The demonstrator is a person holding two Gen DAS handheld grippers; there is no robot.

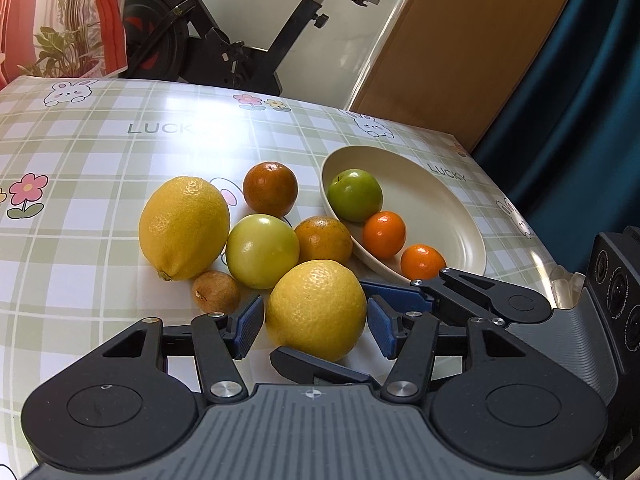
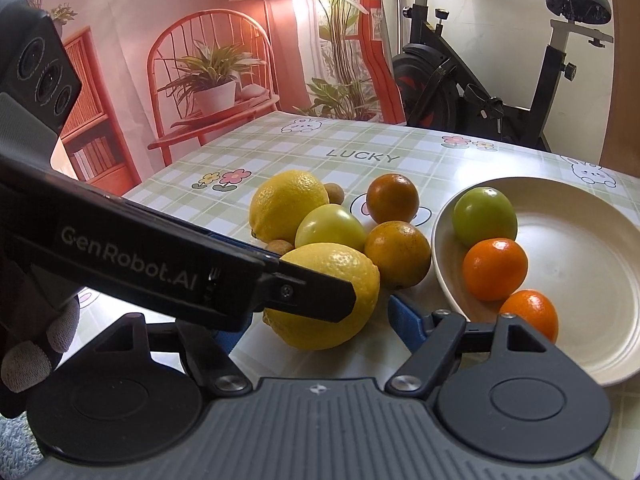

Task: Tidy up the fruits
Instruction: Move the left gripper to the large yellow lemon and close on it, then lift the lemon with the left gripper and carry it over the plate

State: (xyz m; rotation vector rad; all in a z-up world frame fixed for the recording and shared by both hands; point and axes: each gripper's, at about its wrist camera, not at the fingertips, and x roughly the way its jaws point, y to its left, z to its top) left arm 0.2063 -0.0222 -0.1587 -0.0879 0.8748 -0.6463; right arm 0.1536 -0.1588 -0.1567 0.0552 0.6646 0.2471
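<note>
Left tongs: spread wide, blue pads either side of the near lemon at lower centre of the left wrist frame. Small gaps show between the pads and the peel, so no grip on it. The lemon sits on the worktop, which carries a green plaid cloth printed with rabbits, flowers and "LUCKY".

Right tongs: also spread wide, around the same lemon in the lower middle of the right wrist frame. One blue pad is visible, apart from the fruit; the other is mostly hidden behind the left tool's black finger, which crosses from the left edge and overlaps the lemon. Contact on that side cannot be told.

Loose fruit, left wrist frame, centre:
- second, larger lemon, centre left
- pale green fruit, touching the near lemon
- two dull orange citrus
- small brown fruit, just beside the left pad

Cream plate, right of centre: holds a green fruit and two bright small oranges along its near rim.

Background, top of frame: exercise bike.
</note>
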